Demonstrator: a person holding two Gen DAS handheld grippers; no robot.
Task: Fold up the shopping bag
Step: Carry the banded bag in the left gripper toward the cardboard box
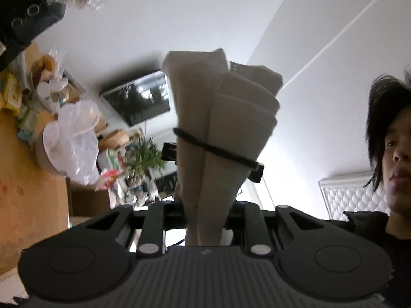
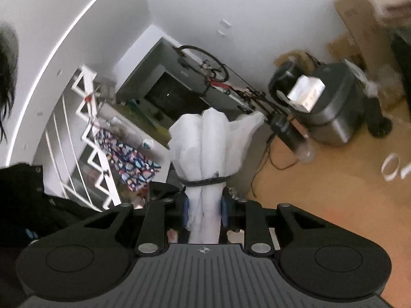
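L gripper (image 1: 204, 220): clamped on shopping bag (image 1: 221, 118), bundle fans toward 12.
R gripper (image 2: 204, 213): clamped on same bag, black band (image 2: 205, 181) at 12 of tips.

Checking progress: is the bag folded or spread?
Folded: the bag is a pleated bundle cinched by a black band.

The left gripper (image 1: 204, 220) is tipped slightly upward toward the ceiling, its jaws drawn close and clamped on a bunched roll of pale fabric. The right gripper (image 2: 204, 213) angles a little downward toward the floor, its blue-padded fingers (image 2: 185, 211) pressed against both sides of a gathered white bundle.
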